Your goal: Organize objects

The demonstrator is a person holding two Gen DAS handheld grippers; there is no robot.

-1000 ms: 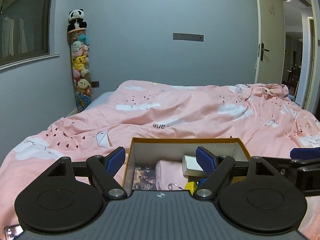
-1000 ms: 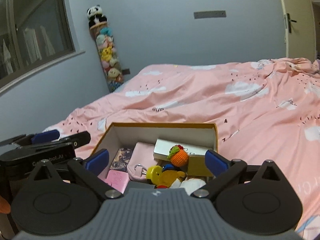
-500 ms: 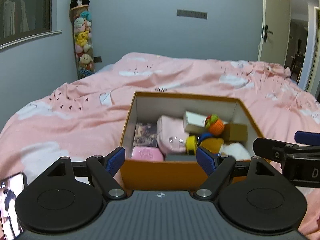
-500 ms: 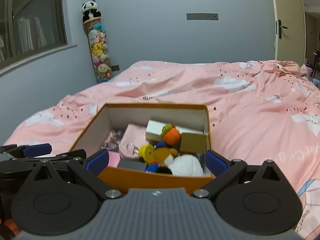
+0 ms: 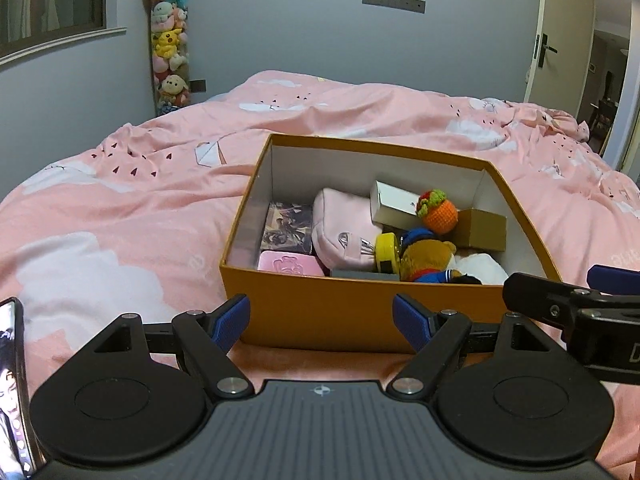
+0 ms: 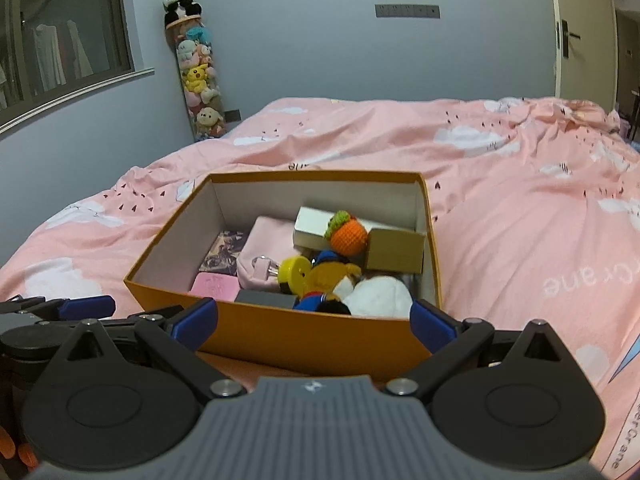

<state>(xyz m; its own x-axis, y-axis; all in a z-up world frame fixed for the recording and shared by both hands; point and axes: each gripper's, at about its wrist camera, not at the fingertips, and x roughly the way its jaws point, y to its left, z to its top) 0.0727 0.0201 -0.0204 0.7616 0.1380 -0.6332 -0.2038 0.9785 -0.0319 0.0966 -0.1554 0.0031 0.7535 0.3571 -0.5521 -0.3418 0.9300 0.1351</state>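
Orange box (image 5: 352,312) sits on the pink bed (image 5: 120,208), holding a pouch, small cartons and soft toys in a heap. Left claw (image 5: 322,320) and right claw (image 6: 314,324) both gape wide, empty, just short of the box's near wall. Contents lie straight ahead and beyond that wall. Crochet orange (image 6: 347,236) lies toward the right side; right claw is judged nearer.

Matt orange cardboard box (image 5: 320,312), soft pink cotton-like duvet (image 5: 120,208), crocheted yarn orange (image 5: 439,216), plush white toy (image 6: 380,296).
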